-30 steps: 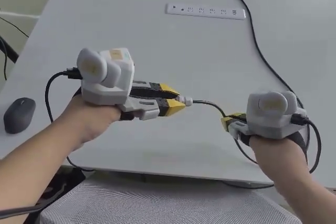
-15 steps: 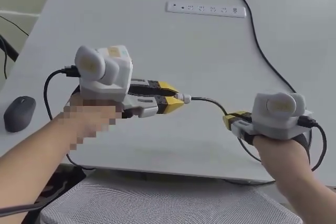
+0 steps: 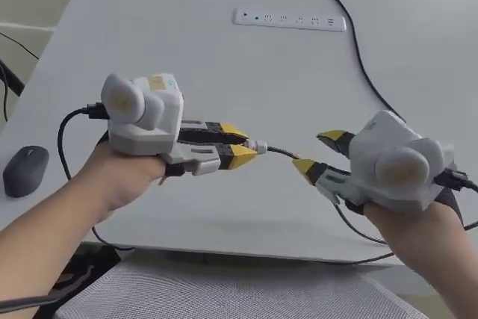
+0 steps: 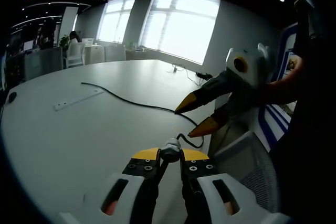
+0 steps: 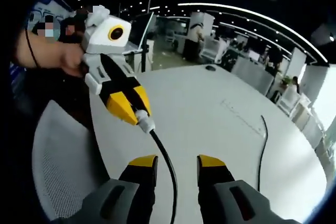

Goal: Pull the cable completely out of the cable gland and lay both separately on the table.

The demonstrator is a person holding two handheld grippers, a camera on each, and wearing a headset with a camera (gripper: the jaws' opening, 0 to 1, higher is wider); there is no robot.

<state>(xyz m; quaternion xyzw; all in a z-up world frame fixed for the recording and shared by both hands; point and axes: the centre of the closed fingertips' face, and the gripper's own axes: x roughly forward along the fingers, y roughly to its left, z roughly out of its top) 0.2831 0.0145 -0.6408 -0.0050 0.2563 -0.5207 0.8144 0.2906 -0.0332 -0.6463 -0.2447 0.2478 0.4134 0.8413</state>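
Left gripper (image 3: 243, 147) clamped on cable gland (image 3: 258, 145), cable (image 3: 280, 152) trailing right from it. Right gripper (image 3: 317, 151) jaws apart, cable running loose between them.

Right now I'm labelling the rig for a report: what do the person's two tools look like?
The left tool and right tool match: pale grey bodies and black jaws ending in pointed yellow tips. A black lead trails from the back of each. The forearms are bare.

large windows (image 4: 181, 24) (bright) behind a white table (image 3: 187, 50).
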